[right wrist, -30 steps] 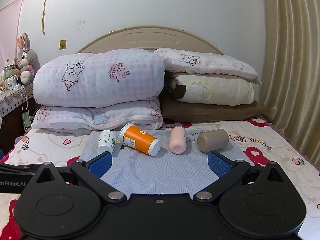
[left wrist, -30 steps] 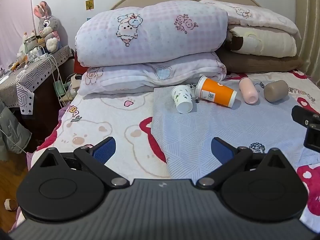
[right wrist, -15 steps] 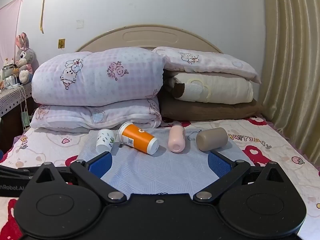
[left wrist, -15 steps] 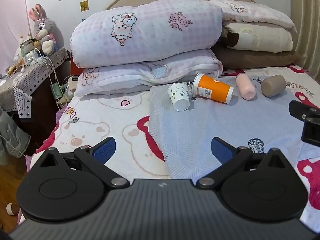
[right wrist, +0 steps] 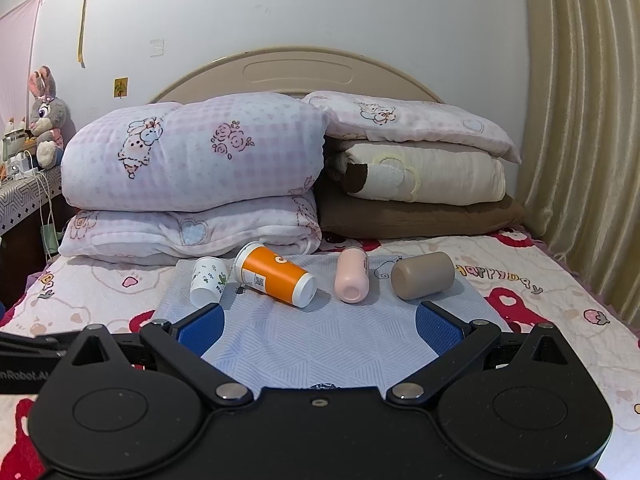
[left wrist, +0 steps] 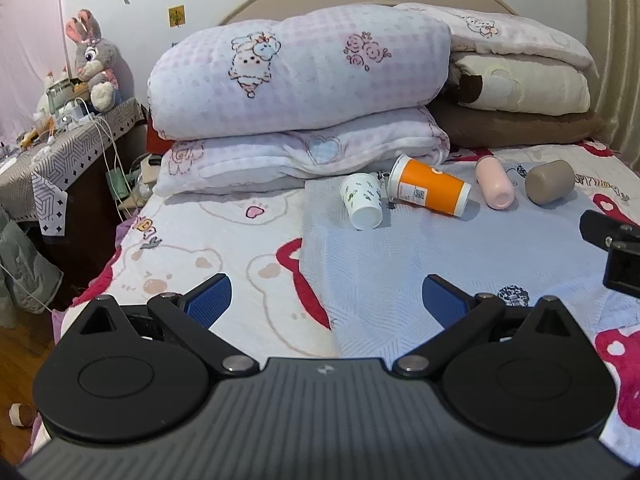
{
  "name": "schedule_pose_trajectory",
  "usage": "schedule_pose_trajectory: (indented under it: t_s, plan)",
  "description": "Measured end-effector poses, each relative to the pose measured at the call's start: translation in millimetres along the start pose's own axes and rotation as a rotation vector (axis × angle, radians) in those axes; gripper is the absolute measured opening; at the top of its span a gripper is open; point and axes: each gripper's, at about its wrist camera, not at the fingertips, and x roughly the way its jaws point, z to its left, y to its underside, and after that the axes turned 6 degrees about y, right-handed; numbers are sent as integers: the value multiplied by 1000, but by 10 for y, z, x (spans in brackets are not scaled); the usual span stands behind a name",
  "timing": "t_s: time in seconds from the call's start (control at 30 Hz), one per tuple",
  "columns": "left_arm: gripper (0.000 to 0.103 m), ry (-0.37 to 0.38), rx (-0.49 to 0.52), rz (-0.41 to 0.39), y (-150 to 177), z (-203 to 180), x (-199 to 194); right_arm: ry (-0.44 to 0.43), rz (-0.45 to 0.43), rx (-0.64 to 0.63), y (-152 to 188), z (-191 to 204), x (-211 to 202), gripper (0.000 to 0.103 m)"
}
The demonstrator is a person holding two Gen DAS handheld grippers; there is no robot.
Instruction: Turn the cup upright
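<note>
Lying sideways, orange cup (right wrist: 274,280) base toward camera-right; left claw (left wrist: 325,300), right claw (right wrist: 319,326) released.

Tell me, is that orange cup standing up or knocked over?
Knocked over. The orange cup lies on its side on the blue cloth, its white base pointing toward the camera and its wider mouth toward the folded quilts.
</note>
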Motion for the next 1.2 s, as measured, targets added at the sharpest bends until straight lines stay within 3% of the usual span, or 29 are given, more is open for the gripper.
schedule_pose_trajectory:
  t_s: [1.2]
  plan:
    - [103, 15, -22, -24, -13, -4, 2, 3, 21, -7, 50, 21, 49, 103]
